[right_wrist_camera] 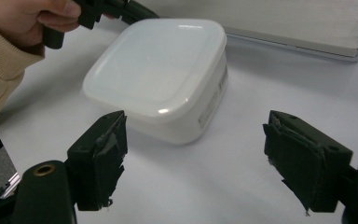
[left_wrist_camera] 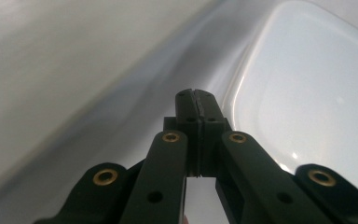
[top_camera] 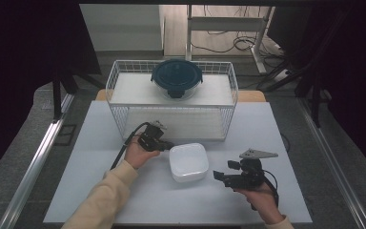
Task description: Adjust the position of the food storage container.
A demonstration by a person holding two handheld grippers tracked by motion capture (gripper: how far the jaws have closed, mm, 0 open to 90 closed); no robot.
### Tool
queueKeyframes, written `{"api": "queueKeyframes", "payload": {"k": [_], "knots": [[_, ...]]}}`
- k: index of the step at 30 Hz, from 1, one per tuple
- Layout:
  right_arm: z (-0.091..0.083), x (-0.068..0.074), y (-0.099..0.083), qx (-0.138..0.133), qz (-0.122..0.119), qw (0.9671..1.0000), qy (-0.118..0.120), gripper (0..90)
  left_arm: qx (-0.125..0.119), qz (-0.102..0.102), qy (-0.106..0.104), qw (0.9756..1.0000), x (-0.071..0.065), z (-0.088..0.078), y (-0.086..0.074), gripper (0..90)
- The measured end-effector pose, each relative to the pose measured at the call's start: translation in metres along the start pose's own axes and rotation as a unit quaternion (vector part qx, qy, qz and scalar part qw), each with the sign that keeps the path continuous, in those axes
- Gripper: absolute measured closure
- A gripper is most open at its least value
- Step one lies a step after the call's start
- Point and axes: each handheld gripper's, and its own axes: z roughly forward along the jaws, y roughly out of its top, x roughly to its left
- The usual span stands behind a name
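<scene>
We see the white lidded container sitting flat on the white table, roughly at its middle, just in front of the white wire basket that holds a round glass bowl with a dark blue lid on its upper level. The person's left forearm, in a cream sleeve, comes in from the bottom and angles up toward the container, with the left hand wrapped around its tool just off the container's upper left corner. The left gripper points to the right and slightly down, its tip at that corner's edge; from its own camera we see its two black jaws pressed flat together with nothing between them, the tip just beside the rounded rim of the lid, and we cannot tell whether it touches. The right hand rests low near the table's right front, holding the right gripper level and pointed left toward the container, clearly apart from it. In the right gripper view its jaws stand wide apart and empty, the padded fingers framing the container beyond them, with the left hand on the container's far side.
</scene>
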Motion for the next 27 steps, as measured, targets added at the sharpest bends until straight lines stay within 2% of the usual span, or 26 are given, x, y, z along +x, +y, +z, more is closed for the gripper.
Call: {"api": "queueKeyframes", "payload": {"k": [6,14,20,22,27], "knots": [[-0.002,-0.001,0.001,-0.003,0.001,1.0000,-0.001,21.1,0.024,0.006,-0.013,0.9996,-0.022,0.002,-0.007,90.0],[-0.005,-0.002,0.002,-0.008,0.005,0.9999,-0.004,21.1,0.027,0.009,-0.036,0.9990,-0.037,0.004,-0.013,90.0],[-0.005,-0.005,0.002,-0.009,0.007,0.9999,-0.006,21.1,0.038,0.032,-0.040,0.9980,-0.052,0.008,-0.014,90.0],[-0.006,-0.005,0.002,-0.011,0.008,0.9999,-0.007,21.1,0.039,0.034,-0.037,0.9980,-0.054,0.010,-0.014,90.0],[-0.007,-0.007,0.002,-0.014,0.016,0.9998,-0.001,21.3,0.031,0.023,-0.039,0.9985,-0.052,0.008,-0.016,90.0]]}}
